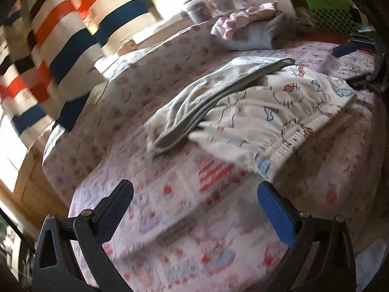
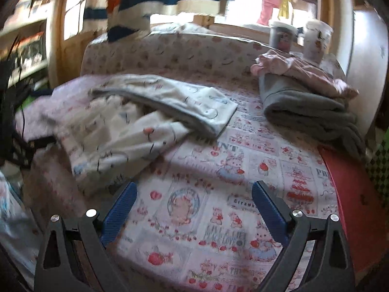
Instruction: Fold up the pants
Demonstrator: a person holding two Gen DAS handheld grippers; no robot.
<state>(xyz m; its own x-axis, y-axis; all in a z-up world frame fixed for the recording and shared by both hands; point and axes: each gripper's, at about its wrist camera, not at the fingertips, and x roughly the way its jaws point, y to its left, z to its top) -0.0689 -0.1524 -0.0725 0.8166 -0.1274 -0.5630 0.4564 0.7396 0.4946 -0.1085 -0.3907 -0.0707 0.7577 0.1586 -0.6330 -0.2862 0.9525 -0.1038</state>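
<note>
Both fingers [image 1: 274,211] wide apart, short of the pants [image 1: 255,112].

Daylight enters from the window [image 2: 245,4], blown out to white glare. Striped curtain [image 1: 73,36] smeared by motion blur. Bedsheet [image 2: 218,194] print soft in both views, sharper in right wrist view. Fisheye bends edges; corners fall dark.
</note>
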